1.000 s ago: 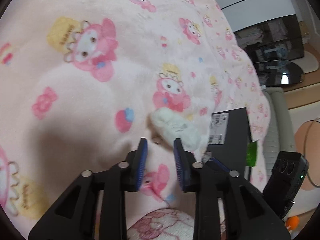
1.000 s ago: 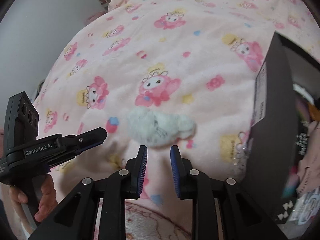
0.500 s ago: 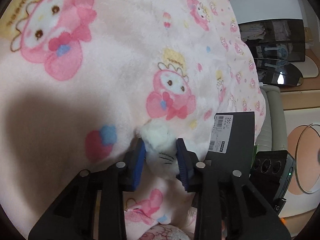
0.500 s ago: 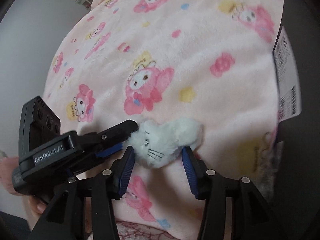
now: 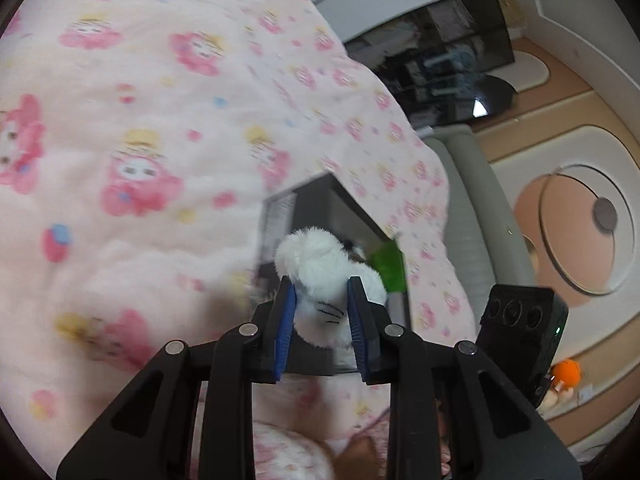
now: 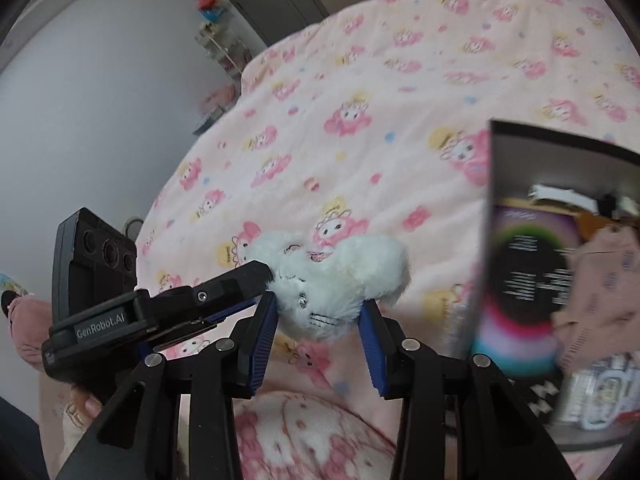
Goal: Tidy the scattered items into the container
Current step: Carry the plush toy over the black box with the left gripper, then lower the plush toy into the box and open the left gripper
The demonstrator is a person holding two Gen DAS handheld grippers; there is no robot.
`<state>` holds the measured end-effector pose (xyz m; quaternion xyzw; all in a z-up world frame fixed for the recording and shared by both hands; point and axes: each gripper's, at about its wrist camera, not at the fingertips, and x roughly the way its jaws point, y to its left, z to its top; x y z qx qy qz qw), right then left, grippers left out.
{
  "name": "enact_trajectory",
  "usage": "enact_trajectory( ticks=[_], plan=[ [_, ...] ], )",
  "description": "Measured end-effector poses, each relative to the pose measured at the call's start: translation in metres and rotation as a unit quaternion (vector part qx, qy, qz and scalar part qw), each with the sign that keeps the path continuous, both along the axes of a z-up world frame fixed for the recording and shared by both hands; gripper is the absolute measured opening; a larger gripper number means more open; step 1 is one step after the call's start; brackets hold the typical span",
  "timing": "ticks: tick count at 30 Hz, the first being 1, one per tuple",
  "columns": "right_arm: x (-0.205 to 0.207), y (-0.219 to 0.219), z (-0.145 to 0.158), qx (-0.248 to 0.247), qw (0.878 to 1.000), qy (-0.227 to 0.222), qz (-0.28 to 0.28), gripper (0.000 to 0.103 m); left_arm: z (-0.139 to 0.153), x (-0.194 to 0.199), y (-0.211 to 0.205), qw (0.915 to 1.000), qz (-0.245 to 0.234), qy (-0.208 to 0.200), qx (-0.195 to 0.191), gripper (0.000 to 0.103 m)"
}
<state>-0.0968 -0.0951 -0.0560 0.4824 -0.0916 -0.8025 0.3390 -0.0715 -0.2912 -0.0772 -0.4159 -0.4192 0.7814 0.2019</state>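
Over pink blanket [image 5: 132,128], left claw [image 5: 320,312] clamps white plush [image 5: 320,276].

**Plush clamped, box sitting open at 3 o'clock**

White fluffy plush toy [image 5: 320,276] [image 6: 332,284], whiskered face showing, is hanging above the pink blanket. Black container box [image 6: 520,240] [image 5: 320,204] is standing open at 3 o'clock in the right wrist view, already holding several items.

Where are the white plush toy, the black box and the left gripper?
white plush toy [image 5: 320,268], left wrist view, fluffy body.
black box [image 6: 520,220], right wrist view, printed inner wall.
left gripper [image 5: 320,316], left wrist view, between its fingertips.
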Motion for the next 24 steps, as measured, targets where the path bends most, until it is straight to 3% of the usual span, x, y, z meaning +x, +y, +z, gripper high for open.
enact_trajectory(
  ticks=[5,7,13,16,19,22,24],
  plan=[
    [-0.007,0.063,0.013,0.045,0.998,0.028,-0.034,0.036,0.007,-0.044,0.076,0.9975,-0.065,-0.005,-0.026,0.025],
    [-0.023,0.082,0.014,0.075,0.995,0.045,-0.043,0.036,0.006,-0.066,0.099,0.9964,-0.079,-0.010,-0.027,0.024],
    [-0.082,0.110,-0.005,0.139,0.988,0.050,-0.035,0.036,-0.010,-0.124,0.148,0.9912,-0.096,-0.042,-0.080,0.023],
    [-0.098,0.127,-0.029,0.132,0.990,0.015,-0.045,0.036,-0.021,-0.127,0.161,0.9890,-0.100,-0.051,-0.097,0.023],
    [-0.098,0.142,-0.055,0.131,0.990,-0.031,-0.051,0.036,-0.028,-0.122,0.177,0.9764,-0.100,-0.049,-0.185,0.026],
    [-0.094,0.149,-0.054,0.155,0.986,-0.026,-0.059,0.036,-0.025,-0.115,0.186,0.9710,-0.107,-0.032,-0.211,0.026],
    [-0.090,0.157,-0.041,0.128,0.990,-0.018,-0.058,0.037,-0.020,-0.109,0.187,0.9714,-0.105,-0.019,-0.212,0.026]
  ],
)
